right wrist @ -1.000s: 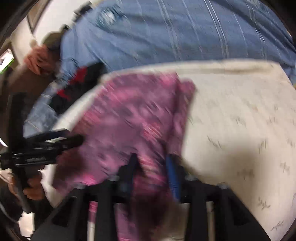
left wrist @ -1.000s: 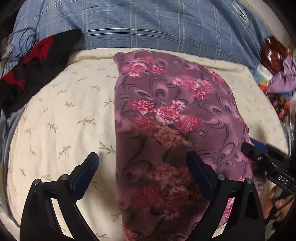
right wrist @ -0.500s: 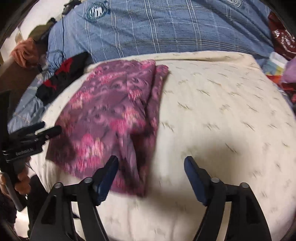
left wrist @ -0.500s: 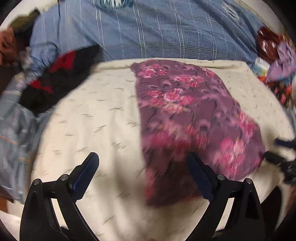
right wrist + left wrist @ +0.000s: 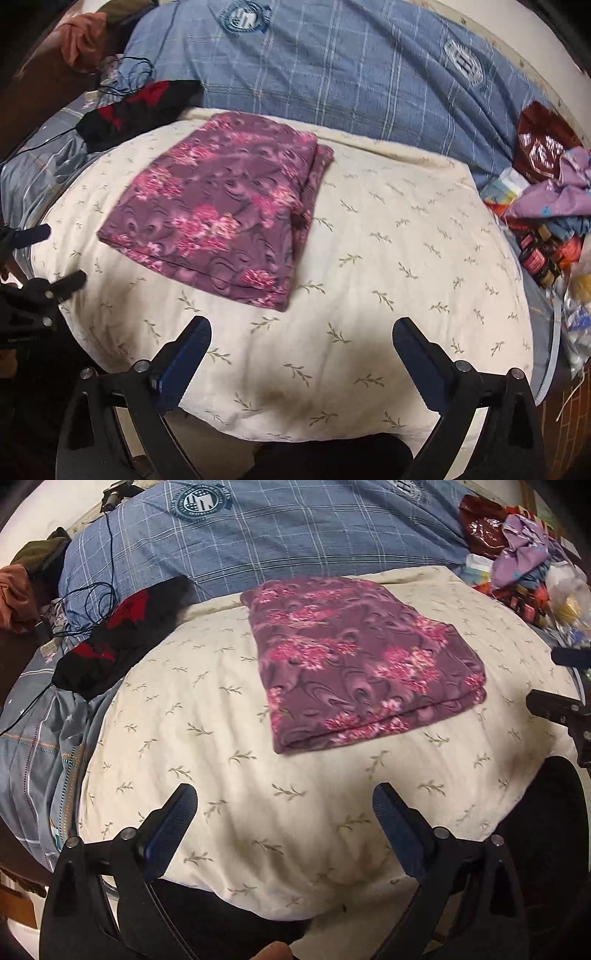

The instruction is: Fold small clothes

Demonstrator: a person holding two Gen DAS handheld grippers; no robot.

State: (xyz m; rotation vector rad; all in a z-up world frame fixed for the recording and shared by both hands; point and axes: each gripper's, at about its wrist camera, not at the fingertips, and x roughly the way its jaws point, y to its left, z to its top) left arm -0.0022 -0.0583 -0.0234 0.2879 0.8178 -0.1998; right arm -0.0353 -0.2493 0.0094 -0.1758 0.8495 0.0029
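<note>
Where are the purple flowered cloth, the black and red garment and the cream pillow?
purple flowered cloth [image 5: 354, 664], left wrist view, middle of its folded top face.
black and red garment [image 5: 122, 627], left wrist view, its dark middle.
cream pillow [image 5: 406, 280], right wrist view, bare patch right of the cloth.

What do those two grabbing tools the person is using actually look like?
Both look alike. The left tool and the right tool are matte black plastic frames with triangular cut-outs and small silver screws. Each ends in two long flat fingers lined with ribbed dark blue pads. No cables or sleeves show on them.
</note>
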